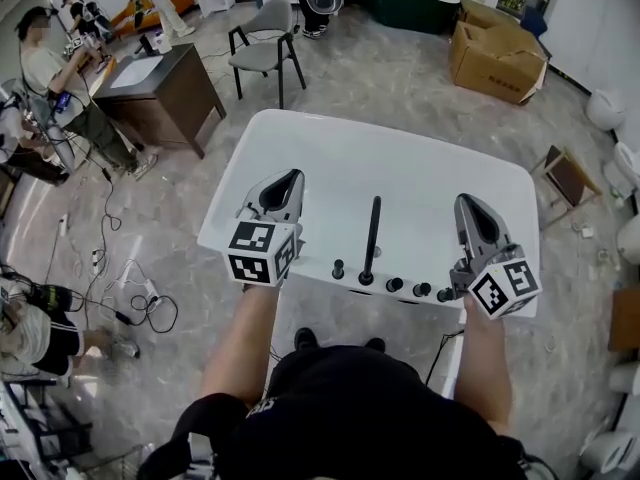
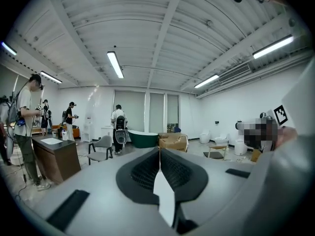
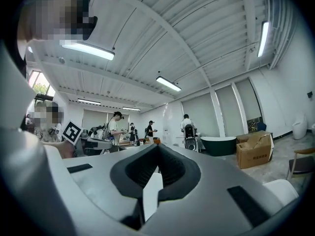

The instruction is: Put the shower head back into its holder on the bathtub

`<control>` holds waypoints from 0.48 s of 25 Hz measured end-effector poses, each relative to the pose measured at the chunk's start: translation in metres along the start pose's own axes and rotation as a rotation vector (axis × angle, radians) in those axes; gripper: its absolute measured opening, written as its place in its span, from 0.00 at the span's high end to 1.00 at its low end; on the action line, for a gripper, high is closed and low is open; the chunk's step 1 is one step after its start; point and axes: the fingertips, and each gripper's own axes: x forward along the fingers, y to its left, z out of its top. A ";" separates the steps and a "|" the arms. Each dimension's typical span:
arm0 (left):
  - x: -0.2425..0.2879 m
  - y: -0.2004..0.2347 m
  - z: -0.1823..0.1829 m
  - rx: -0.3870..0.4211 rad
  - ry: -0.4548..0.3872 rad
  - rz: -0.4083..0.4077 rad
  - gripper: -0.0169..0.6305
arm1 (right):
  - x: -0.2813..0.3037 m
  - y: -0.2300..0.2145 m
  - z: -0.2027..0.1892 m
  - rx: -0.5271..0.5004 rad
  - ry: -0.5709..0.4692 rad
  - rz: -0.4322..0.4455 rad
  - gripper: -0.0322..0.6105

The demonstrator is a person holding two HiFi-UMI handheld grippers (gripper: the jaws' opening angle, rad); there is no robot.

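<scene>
A slim black shower head (image 1: 372,236) stands upright in its holder (image 1: 366,279) on the near rim of the white bathtub (image 1: 330,158), with black knobs (image 1: 394,284) beside it. My left gripper (image 1: 291,176) hovers left of it, jaws shut and empty. My right gripper (image 1: 466,200) is held to the right of the knobs, also shut with nothing in it. Both point away from me across the tub, apart from the shower head. In the left gripper view the left gripper (image 2: 159,151) shows its pads together; in the right gripper view so does the right gripper (image 3: 157,149).
A dark wooden desk (image 1: 160,83) and a grey chair (image 1: 262,48) stand beyond the tub on the left. A cardboard box (image 1: 497,60) sits at the far right. People work along the left wall. Cables (image 1: 120,288) lie on the floor to my left.
</scene>
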 end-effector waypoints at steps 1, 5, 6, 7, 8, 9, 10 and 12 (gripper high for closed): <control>0.001 -0.001 -0.002 -0.005 0.004 -0.002 0.94 | -0.001 -0.001 -0.001 0.001 0.002 -0.004 0.93; 0.002 -0.003 -0.008 -0.013 0.021 -0.003 0.94 | -0.002 -0.004 -0.006 -0.012 0.011 -0.008 0.93; 0.002 -0.004 -0.010 -0.015 0.025 0.000 0.94 | -0.004 -0.005 -0.008 -0.014 0.009 -0.003 0.93; 0.002 -0.005 -0.012 -0.018 0.029 0.003 0.94 | -0.005 -0.006 -0.010 -0.015 0.006 0.001 0.93; 0.002 -0.006 -0.014 -0.021 0.034 0.005 0.94 | -0.007 -0.007 -0.011 -0.015 0.005 0.002 0.93; 0.001 -0.006 -0.015 -0.024 0.037 0.008 0.94 | -0.009 -0.008 -0.011 -0.014 0.006 -0.001 0.93; 0.001 -0.008 -0.015 -0.026 0.039 0.011 0.94 | -0.011 -0.009 -0.011 -0.013 0.009 -0.007 0.93; 0.000 -0.011 -0.016 -0.029 0.040 0.016 0.94 | -0.015 -0.011 -0.010 -0.013 0.012 -0.018 0.93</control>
